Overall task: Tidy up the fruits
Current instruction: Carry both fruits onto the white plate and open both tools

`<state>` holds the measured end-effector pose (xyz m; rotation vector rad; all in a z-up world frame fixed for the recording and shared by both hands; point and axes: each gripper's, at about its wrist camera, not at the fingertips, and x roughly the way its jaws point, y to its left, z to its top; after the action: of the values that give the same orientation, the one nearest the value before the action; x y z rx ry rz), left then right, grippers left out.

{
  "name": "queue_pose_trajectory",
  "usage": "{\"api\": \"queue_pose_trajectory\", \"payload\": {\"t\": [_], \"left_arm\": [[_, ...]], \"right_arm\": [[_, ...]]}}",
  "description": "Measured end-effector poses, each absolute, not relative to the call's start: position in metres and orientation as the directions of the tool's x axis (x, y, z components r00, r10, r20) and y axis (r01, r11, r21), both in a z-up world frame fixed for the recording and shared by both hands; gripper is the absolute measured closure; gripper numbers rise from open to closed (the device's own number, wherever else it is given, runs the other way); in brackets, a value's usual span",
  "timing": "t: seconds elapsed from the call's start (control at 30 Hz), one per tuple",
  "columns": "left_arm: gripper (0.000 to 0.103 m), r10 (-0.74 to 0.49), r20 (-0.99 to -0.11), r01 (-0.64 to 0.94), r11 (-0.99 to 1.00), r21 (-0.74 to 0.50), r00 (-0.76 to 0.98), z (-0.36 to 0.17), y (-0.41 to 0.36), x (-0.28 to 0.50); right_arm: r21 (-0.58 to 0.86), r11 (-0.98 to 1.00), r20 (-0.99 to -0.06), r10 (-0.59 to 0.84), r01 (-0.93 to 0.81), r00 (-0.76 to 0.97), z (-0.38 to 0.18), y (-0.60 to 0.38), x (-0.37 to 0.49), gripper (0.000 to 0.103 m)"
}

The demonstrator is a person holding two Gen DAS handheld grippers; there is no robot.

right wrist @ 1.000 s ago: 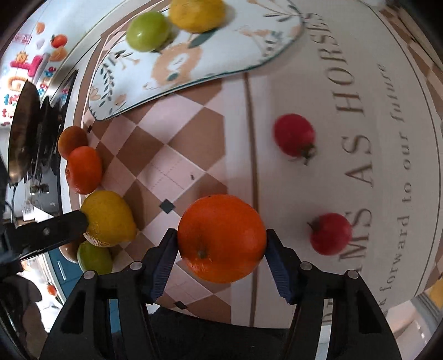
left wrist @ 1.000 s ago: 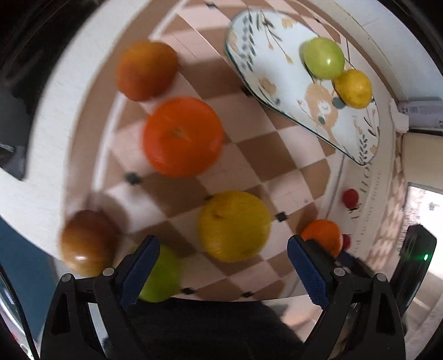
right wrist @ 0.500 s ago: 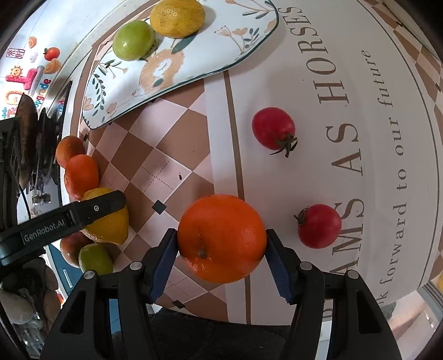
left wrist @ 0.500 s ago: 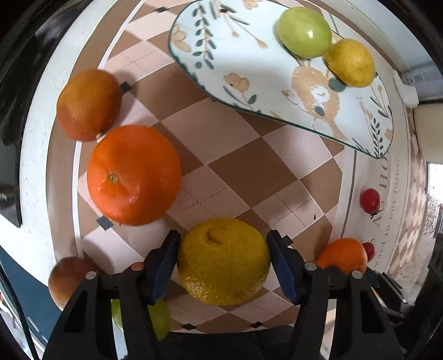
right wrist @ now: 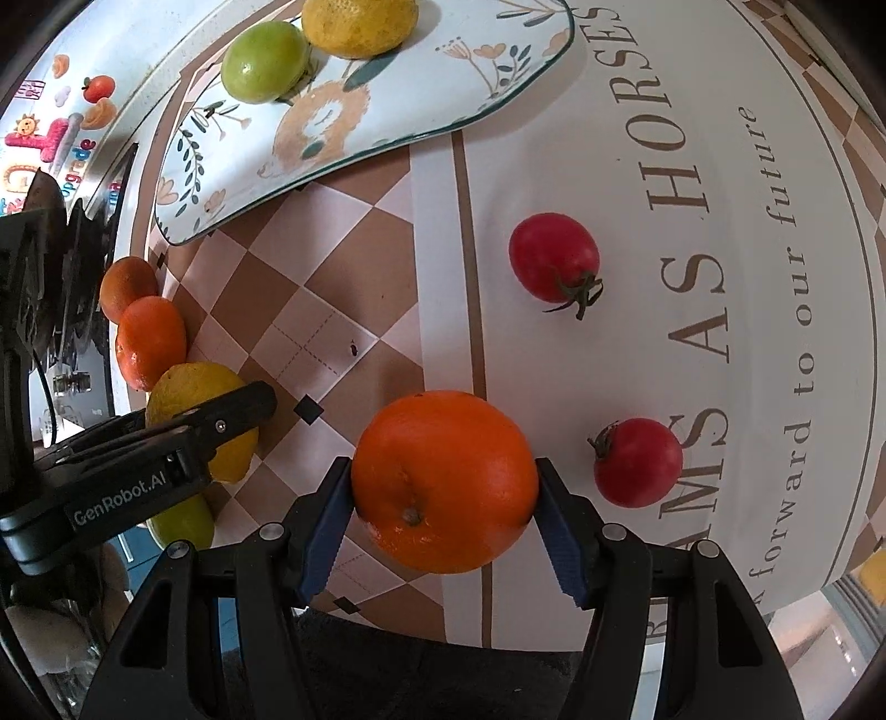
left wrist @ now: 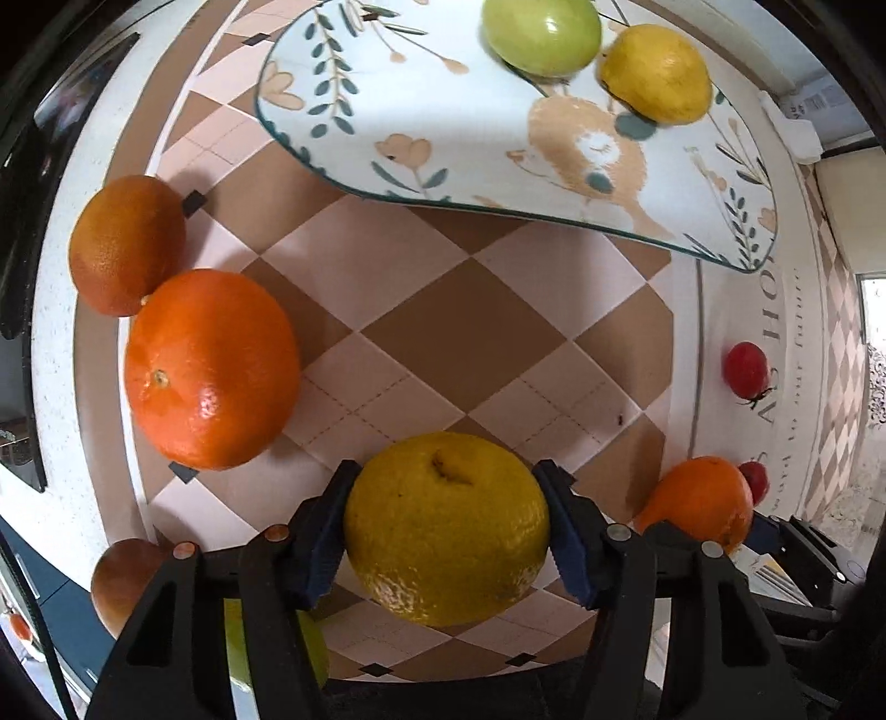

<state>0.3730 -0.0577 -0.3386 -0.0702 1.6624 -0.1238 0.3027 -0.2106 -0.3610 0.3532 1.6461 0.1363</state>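
I see my left gripper (left wrist: 447, 526) clamped on a large yellow citrus (left wrist: 446, 526), its skin dimpled and a little blotchy, with a brown stem scar facing up; the jaws have just been closing and both blue pads now press its sides, over the brown-and-cream checked mat (left wrist: 470, 310). My right gripper (right wrist: 444, 498) is clamped on a smooth bright orange (right wrist: 443, 479), navel toward the camera, at the mat's edge beside its white lettered band. The oval floral plate (left wrist: 421, 99) holds a green fruit (left wrist: 541, 34) and a small lemon (left wrist: 656, 72), touching each other at its far end. Still on the mat I see a big orange (left wrist: 210, 368) against a darker orange (left wrist: 126, 243), and two red tomatoes (right wrist: 554, 257) well apart on the lettered band
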Motion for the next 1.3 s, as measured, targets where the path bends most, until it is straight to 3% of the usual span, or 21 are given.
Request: {"api": "queue_pose_trajectory", "payload": {"t": [0.3, 0.5, 0.87, 1.3], "left_arm": [[0.043, -0.249, -0.968, -0.021, 0.968, -0.249, -0.024, -0.273, -0.058, 0.400], [0.043, -0.262, -0.964, -0.052, 0.963, -0.264, 0.050, -0.236, -0.039, 0.459], [0.043, -0.202, -0.979, -0.154, 0.969, -0.194, -0.036, -0.298, -0.005, 0.554], [0.042, -0.205, -0.972, -0.164, 0.969, -0.185, -0.115, -0.331, -0.016, 0.574]], "right_arm": [[0.407, 0.893, -0.911, 0.413, 0.191, 0.010, -0.324, -0.230, 0.330, 0.038], [0.394, 0.907, -0.919, 0.384, 0.152, 0.091, -0.303, -0.224, 0.394, 0.038], [0.301, 0.949, -0.953, 0.298, 0.092, 0.045, -0.335, -0.187, 0.461, 0.038], [0.301, 0.947, -0.953, 0.300, 0.109, 0.034, -0.347, -0.183, 0.467, 0.037]]}}
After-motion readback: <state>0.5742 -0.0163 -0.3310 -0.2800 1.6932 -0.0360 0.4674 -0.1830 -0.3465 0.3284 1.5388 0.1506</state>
